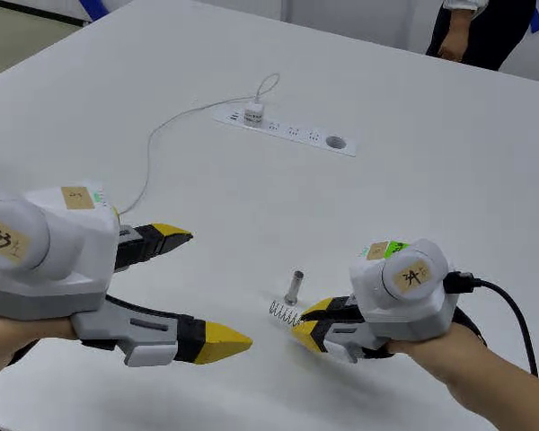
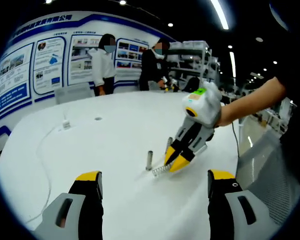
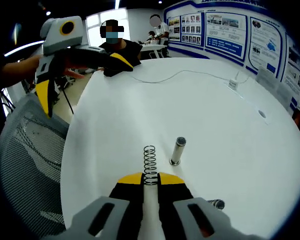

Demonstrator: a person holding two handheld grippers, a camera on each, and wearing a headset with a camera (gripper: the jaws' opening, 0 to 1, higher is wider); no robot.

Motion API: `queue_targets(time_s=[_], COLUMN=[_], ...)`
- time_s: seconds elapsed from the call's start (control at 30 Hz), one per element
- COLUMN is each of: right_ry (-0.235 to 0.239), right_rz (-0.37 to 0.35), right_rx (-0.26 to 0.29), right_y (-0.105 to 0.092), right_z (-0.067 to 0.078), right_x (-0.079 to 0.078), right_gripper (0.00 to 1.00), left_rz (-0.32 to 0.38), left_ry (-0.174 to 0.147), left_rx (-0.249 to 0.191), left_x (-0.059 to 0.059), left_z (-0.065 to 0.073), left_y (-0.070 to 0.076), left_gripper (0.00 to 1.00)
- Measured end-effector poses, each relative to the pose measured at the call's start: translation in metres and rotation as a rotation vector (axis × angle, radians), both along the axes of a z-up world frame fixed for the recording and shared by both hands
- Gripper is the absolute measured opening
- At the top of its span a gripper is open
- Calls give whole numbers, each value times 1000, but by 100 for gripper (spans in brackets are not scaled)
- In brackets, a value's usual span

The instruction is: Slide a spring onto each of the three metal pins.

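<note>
Right gripper view: the right gripper (image 3: 150, 179) is clenched on the near end of a coil spring (image 3: 150, 162), which juts forward just beside an upright metal pin (image 3: 178, 151). That pin is bare, and so is a second pin (image 3: 216, 204) close by the jaws. With no spring on either pin, the task looks to be at its first spring, with all the threading left. The left gripper (image 2: 155, 176) hangs released and holds nothing, well apart from the pins. The work sits on a plain white tabletop (image 1: 386, 206) carrying a power strip (image 1: 287, 128) and a thin cable (image 1: 162, 135). Blue-and-white posters (image 2: 45, 60) line the wall, people (image 2: 104, 65) stand beyond, and a mesh chair (image 3: 25, 165) is at the edge.
</note>
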State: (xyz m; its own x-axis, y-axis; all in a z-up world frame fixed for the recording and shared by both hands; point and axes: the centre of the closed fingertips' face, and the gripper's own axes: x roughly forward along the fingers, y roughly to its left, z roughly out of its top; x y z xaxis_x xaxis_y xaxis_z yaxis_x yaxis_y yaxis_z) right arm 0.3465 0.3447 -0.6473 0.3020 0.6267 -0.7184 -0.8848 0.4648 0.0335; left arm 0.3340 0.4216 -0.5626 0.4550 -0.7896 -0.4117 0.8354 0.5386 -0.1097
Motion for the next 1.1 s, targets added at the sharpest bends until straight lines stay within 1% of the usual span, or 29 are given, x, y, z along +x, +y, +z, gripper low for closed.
queue_targets(time_s=[0.13, 0.2, 0.23, 0.3, 0.33, 0.37, 0.4, 0.53, 0.57, 0.6, 0.63, 0.73, 0.83, 0.9, 0.97, 1.0, 1.1], right_ry=[-15, -24, -46, -82, -97, -97, -112, -137, -161, -175, -183, -199, -208, -221, -222, -225, -229], right_rz=[17, 48, 77, 134, 160, 164, 179, 210, 248, 270, 277, 306, 327, 342, 356, 361, 374], right_rx=[-4, 3, 5, -4, -4, -6, -8, 12, -1, -16, -25, -36, -40, -45, -45, -45, -52], right_y=[-5, -5, -5, -5, -5, -5, -5, -2, 0, 0, 0, 4, 6, 7, 7, 8, 9], right_z=[12, 22, 30, 39, 46, 50, 57, 76, 80, 82, 83, 88, 90, 91, 91, 91, 90], right_x=[-4, -9, -11, -15, -19, -21, -23, -29, -31, -33, -34, -39, -44, -47, -51, -52, -54], right_gripper=[10, 10, 10, 10, 10, 10, 10, 10, 10, 10, 10, 10, 10, 10, 10, 10, 10], left_rz=[-23, -32, -35, -35, -39, -45, -56, -92, -108, -117, -125, -158, -185, -201, -209, -213, -227], left_ry=[-7, -8, -13, -28, -36, -38, -45, -60, -76, -85, -90, -102, -104, -107, -107, -113, -121], left_rx=[26, 36, 45, 49, 42, 34, 27, 35, 47, 57, 63, 69, 68, 57, 51, 50, 58], left_x=[-2, -3, -2, -1, 0, 0, -1, -4, -4, -4, -5, -9, -16, -20, -23, -24, -26], left_z=[-4, -5, -4, -1, 3, 5, 8, 12, 12, 12, 12, 11, 10, 12, 13, 14, 14], left_y=[-3, -4, -5, -7, -10, -12, -16, -29, -33, -35, -37, -43, -45, -47, -47, -48, -50], left_gripper=[84, 84, 84, 83, 82, 82, 80, 76, 76, 75, 73, 69, 61, 56, 53, 52, 48])
